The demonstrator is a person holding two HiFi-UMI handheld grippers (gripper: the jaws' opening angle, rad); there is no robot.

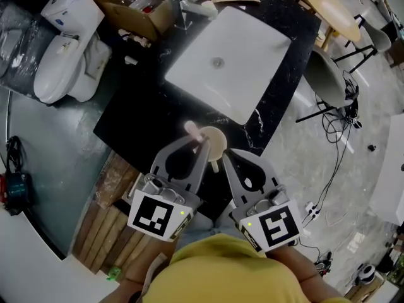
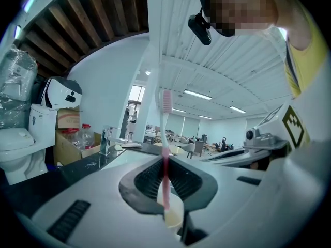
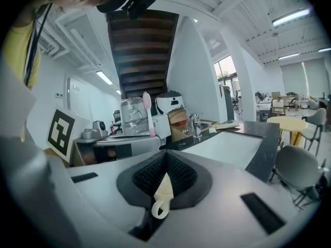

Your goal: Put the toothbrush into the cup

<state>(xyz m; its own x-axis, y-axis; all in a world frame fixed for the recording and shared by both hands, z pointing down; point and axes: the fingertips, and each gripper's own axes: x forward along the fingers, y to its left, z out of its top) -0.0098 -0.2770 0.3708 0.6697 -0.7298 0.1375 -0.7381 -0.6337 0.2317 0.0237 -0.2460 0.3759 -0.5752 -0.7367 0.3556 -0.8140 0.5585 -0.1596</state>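
Observation:
In the left gripper view a pink toothbrush (image 2: 165,154) stands upright, bristle head on top, with my left gripper (image 2: 165,182) shut on its handle. Its lower end meets the mouth of a cream cup (image 2: 174,215) just below the jaws; how deep it reaches is hidden. My right gripper (image 3: 164,175) is shut on the cup's (image 3: 163,190) rim, the handle loop hanging beneath. From the head view, both grippers meet over the black counter's near edge: left gripper (image 1: 202,145), right gripper (image 1: 225,154), cup (image 1: 213,142) between them, toothbrush (image 1: 192,129) head poking out to the left.
A white basin (image 1: 227,55) is set in the black counter (image 1: 139,115) beyond the cup. A white toilet (image 1: 63,49) and a cardboard box (image 1: 136,11) lie at the far left. A round wooden table (image 1: 331,8), a grey chair (image 1: 331,74) and floor cables stand to the right.

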